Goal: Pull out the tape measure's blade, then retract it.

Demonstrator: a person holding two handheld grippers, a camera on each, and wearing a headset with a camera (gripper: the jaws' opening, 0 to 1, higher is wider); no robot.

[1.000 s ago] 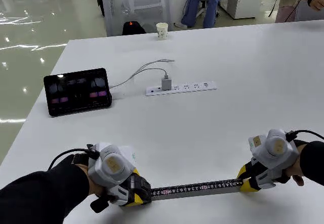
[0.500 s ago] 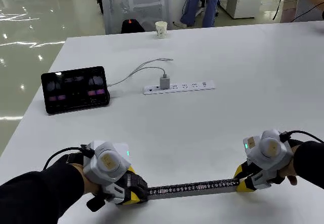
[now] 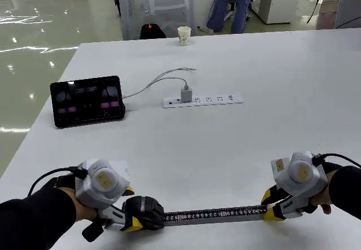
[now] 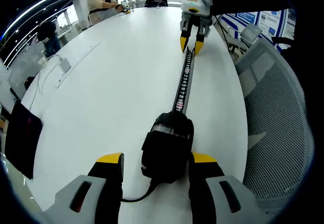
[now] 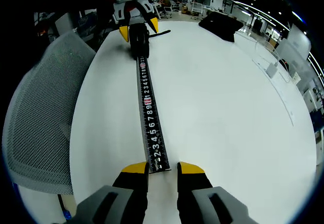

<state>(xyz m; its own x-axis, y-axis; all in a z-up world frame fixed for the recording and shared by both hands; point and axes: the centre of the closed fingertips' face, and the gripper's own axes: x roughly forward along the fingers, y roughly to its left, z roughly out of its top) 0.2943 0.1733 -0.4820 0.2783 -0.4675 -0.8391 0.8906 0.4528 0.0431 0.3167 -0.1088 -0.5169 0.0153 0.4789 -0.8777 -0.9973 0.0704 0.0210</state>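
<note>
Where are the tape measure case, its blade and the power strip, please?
tape measure case (image 3: 145, 212): head view, top of its black body.
blade (image 3: 217, 214): head view, middle of the numbered strip.
power strip (image 3: 217, 98): head view, its white socket face.

Table (image 3: 271, 64) bears tablet (image 3: 87, 100), power strip (image 3: 203, 99), cup (image 3: 184, 35), tape measure (image 3: 144, 212).

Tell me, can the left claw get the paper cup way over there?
Probably not. The left claw is shut on the tape measure at the near edge of the table, with the right claw holding its blade, and the paper cup stands far across, by the far edge.
</note>
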